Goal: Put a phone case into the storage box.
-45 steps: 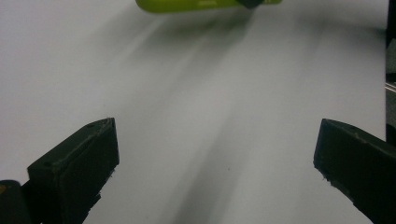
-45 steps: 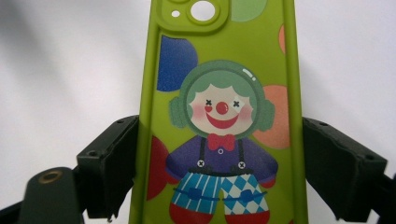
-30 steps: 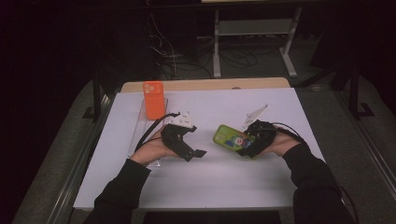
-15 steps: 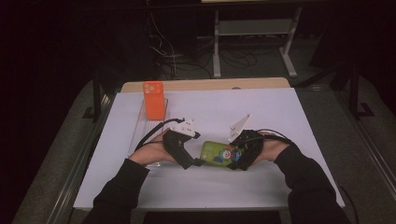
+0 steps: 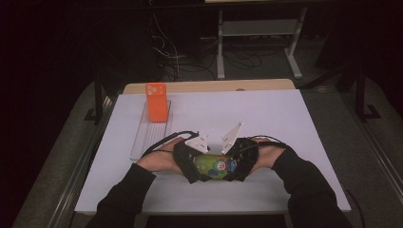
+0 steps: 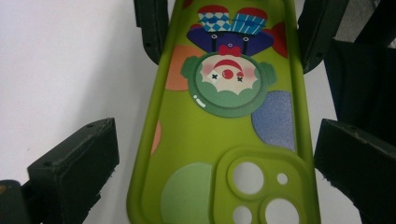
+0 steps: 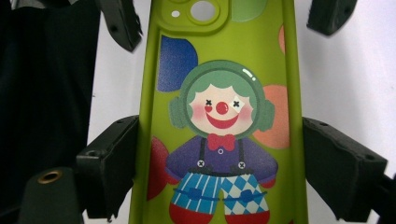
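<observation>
Gripping green phone case (image 5: 215, 166) between claws

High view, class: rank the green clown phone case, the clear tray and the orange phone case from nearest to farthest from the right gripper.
1. green clown phone case: between the jaws of the right gripper, at the front of the table.
2. clear tray: off to the left, mid-table.
3. orange phone case: at the tray's far end, towards the back left.

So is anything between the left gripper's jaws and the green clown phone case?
Nothing visible: the green clown phone case lies between the open jaws of the left gripper, while the right gripper clamps its other end.
</observation>
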`<state>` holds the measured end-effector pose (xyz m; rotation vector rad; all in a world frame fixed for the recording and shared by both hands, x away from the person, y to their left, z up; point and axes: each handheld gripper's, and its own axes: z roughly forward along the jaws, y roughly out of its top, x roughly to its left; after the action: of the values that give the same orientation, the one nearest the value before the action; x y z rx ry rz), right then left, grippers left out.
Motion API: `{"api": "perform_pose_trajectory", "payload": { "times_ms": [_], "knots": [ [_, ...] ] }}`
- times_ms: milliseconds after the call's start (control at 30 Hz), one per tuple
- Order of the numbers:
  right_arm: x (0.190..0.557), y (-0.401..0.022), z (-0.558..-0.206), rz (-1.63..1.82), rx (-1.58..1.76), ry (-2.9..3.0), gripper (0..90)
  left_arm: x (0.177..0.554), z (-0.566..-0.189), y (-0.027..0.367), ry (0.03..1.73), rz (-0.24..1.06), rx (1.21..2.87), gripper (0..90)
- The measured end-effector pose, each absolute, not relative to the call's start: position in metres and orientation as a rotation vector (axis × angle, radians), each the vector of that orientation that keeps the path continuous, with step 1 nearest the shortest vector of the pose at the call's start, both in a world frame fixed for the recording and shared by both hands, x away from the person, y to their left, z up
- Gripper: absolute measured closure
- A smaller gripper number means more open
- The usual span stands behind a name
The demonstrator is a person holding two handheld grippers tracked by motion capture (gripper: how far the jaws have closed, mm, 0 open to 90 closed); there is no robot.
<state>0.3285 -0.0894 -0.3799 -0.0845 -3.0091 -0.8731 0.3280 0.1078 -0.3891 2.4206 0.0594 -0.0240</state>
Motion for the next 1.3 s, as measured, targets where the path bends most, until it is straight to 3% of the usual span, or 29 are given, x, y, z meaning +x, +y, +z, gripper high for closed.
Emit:
{"api": "perform_pose_trajectory", "payload": {
  "times_ms": [300,567,1033,1300],
  "knots": [
    [0.328,-0.089,-0.378,-0.909,-0.071,-3.001,15.2,0.325,-0.396,0.1,0.046,-0.047,2.462,0.0],
    [0.327,-0.086,-0.378,-0.904,-0.058,-2.996,15.3,0.325,-0.396,0.101,0.027,-0.054,2.447,12.5],
    [0.328,-0.087,-0.38,-0.907,-0.062,-2.95,14.3,0.325,-0.396,0.102,0.033,-0.119,2.447,15.6],
    [0.338,-0.107,-0.375,-1.036,-0.232,-2.895,1.1,0.33,-0.392,0.11,0.071,-0.076,2.444,15.6]
  ]
}}
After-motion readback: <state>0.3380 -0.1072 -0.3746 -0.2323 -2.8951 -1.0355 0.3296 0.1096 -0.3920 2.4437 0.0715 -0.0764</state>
